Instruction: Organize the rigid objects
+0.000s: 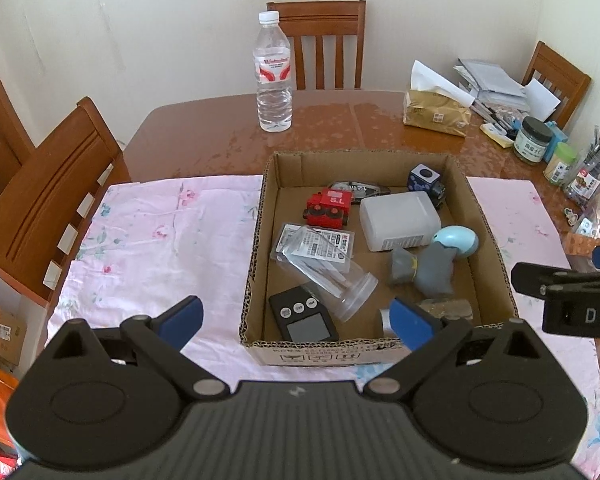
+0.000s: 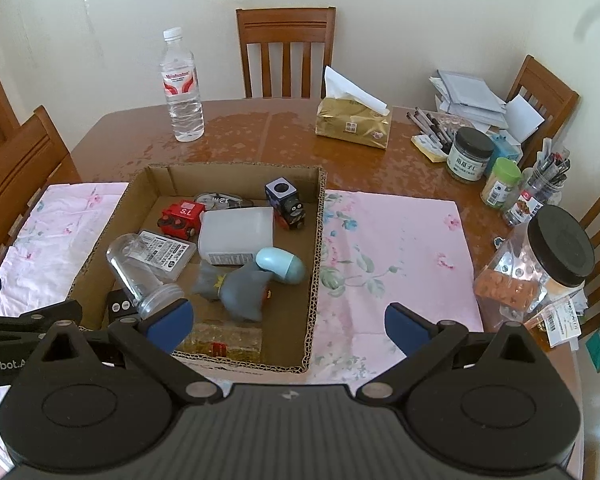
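Both grippers hover short of the near wall of the cardboard box [image 1: 260, 216]; nothing is held. We read the left gripper [image 1: 298, 320] as spread wide, blue pads well apart and empty. The right gripper [image 2: 286, 322] is likewise spread wide and empty.

All the rigid items lie inside the box, on its floor: a clear plastic jar [image 1: 328, 276] on its side, a black digital timer [image 1: 304, 314], a red toy engine [image 1: 327, 208], a white plastic container [image 1: 398, 220], a pale blue egg-shaped case [image 1: 458, 242], a grey shark-like toy [image 1: 432, 270], and a dark blue toy engine [image 1: 426, 182] at the far corner. The pink floral cloth [image 1: 152, 240] lies bare on both sides of the box.

Key relation, left wrist view: the jar lies straight ahead of the left gripper, just past the near wall, between the lines of its two pads. Its long axis runs diagonally, wide mouth toward the near right, closed base toward the far left, resting over a flat labelled packet [image 1: 316, 246]. The timer sits just beside the jar's mouth on the near left.

In the right wrist view the jar [image 2: 144, 276] falls to the far left, beside the left pad, so we judge the left gripper nearer and better aligned. A grasp would want the pads turned across the jar's diagonal.
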A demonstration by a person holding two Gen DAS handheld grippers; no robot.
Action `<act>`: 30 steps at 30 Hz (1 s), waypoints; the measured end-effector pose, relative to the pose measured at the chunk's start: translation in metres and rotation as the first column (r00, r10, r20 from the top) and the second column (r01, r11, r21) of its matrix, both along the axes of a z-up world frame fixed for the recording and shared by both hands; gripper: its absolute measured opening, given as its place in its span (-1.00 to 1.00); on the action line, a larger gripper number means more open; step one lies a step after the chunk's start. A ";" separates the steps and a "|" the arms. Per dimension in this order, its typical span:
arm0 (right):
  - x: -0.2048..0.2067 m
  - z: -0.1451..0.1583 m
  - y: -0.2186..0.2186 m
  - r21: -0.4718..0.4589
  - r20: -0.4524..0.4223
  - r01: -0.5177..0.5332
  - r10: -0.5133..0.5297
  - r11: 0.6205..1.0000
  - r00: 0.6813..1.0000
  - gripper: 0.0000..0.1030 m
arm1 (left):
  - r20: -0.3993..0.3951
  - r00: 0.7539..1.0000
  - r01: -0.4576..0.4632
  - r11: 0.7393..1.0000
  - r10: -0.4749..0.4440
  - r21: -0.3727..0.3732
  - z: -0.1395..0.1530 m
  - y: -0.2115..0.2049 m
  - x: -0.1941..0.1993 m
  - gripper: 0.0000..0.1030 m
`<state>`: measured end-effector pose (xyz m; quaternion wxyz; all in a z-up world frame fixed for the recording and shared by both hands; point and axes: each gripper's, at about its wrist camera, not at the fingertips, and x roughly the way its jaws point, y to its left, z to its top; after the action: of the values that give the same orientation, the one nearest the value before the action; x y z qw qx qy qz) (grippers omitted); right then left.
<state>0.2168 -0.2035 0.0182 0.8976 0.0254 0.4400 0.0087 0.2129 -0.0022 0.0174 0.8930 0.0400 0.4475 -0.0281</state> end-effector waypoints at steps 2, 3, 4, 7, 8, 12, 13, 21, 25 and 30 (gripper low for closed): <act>-0.001 0.000 0.001 0.003 -0.002 -0.003 0.003 1.000 1.000 1.00 | -0.006 1.000 -0.003 1.000 0.003 -0.006 0.000 0.000 0.000 0.93; -0.001 0.000 0.002 0.002 -0.004 -0.005 0.005 1.000 1.000 1.00 | -0.007 1.000 -0.003 1.000 0.003 -0.009 0.000 0.001 0.000 0.93; -0.001 0.000 0.002 0.000 -0.004 -0.007 0.007 1.000 1.000 1.00 | -0.006 1.000 -0.002 1.000 0.002 -0.011 0.000 0.001 0.000 0.93; -0.002 -0.001 0.004 -0.001 -0.006 -0.012 0.012 1.000 1.000 1.00 | -0.005 1.000 0.000 1.000 0.000 -0.012 0.001 0.000 0.000 0.93; -0.002 -0.001 0.005 -0.001 -0.006 -0.013 0.013 1.000 1.000 1.00 | -0.004 1.000 0.001 1.000 -0.001 -0.013 0.002 0.000 0.000 0.93; -0.001 -0.001 0.005 0.000 -0.006 -0.012 0.012 1.000 1.000 1.00 | 0.000 1.000 0.002 1.000 -0.002 -0.012 0.003 0.000 0.000 0.93; -0.001 -0.001 0.005 0.002 -0.006 -0.013 0.013 1.000 1.000 1.00 | 0.001 1.000 0.003 1.000 -0.003 -0.013 0.004 0.000 0.000 0.93; -0.002 0.001 0.004 0.006 0.004 -0.010 0.009 1.000 1.000 1.00 | 0.003 1.000 0.003 1.000 -0.003 -0.015 0.005 0.001 0.001 0.93; -0.002 0.001 0.005 -0.001 0.004 -0.011 0.011 1.000 1.000 1.00 | 0.003 1.000 0.001 1.000 -0.001 -0.017 0.005 0.001 0.001 0.93; -0.003 0.001 0.004 -0.001 0.002 -0.011 0.011 1.000 1.000 1.00 | 0.001 1.000 0.004 1.000 -0.004 -0.017 0.005 0.000 0.001 0.93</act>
<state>0.2140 -0.1995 0.0193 0.8981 0.0227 0.4391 0.0133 0.2137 -0.0020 0.0219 0.8933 0.0334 0.4469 -0.0336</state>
